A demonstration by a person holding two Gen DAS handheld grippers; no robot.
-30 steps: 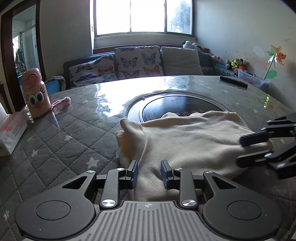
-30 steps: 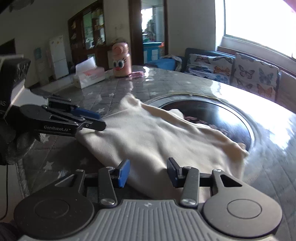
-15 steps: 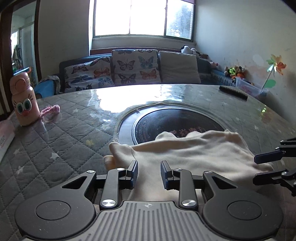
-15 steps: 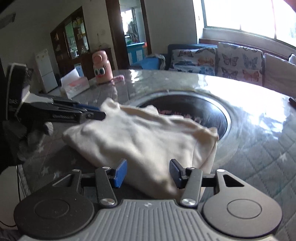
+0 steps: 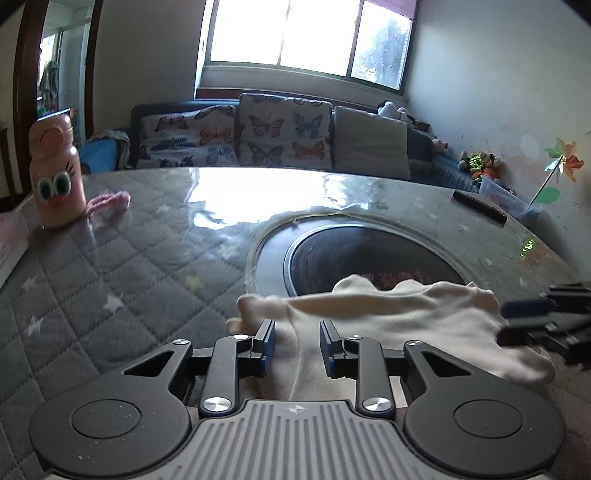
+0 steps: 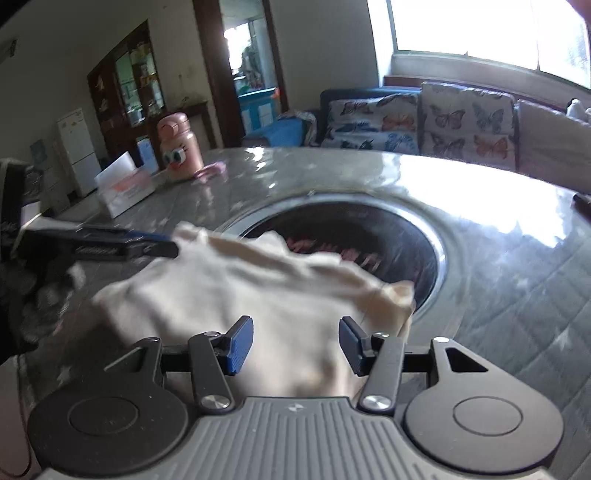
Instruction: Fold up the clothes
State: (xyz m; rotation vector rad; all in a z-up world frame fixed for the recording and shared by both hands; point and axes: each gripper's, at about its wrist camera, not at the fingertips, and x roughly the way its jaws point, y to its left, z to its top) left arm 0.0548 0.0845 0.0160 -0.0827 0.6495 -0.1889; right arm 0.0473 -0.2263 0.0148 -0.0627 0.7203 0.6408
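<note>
Cream garment (image 5: 399,317), bunched near table (image 5: 147,258) edge; left gripper (image 5: 297,345) and right gripper (image 6: 295,345) both spread, empty. Good folding likely needs matched edges.

Bright window (image 5: 306,35) backlight, table (image 5: 229,192) glare, fisheye edges, motion blur

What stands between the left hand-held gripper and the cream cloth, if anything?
Nothing visible does. The cream cloth lies right in front of the open left hand-held gripper and reaches between its fingers. The pink bottle stands far off to the side.
</note>
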